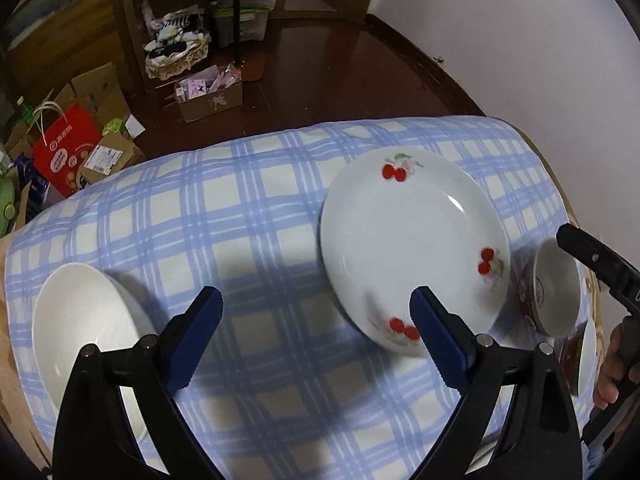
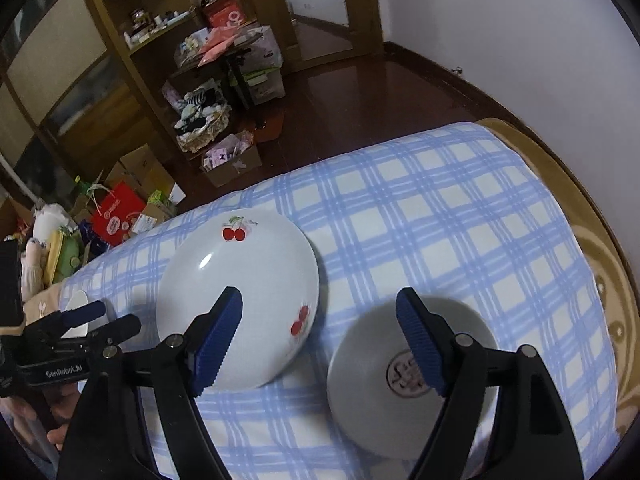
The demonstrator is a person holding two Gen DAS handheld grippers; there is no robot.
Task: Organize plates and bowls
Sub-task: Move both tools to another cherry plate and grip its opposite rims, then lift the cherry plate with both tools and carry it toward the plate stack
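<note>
A white plate with red cherries lies on the blue checked cloth. My left gripper hovers open over bare cloth, its right finger overlapping the plate's near rim. To its left sits a plain white bowl. A small patterned bowl stands right of the plate. In the right wrist view my right gripper is open, one finger over the cherry plate, the other over the grey-white bowl with a mark in its base. Nothing is between the pads of either gripper.
The cloth's far edge drops to a dark wooden floor crowded with cardboard boxes, a red bag and shelves. The left gripper shows at the left, a hand on the right tool. A tan patterned border runs along the right.
</note>
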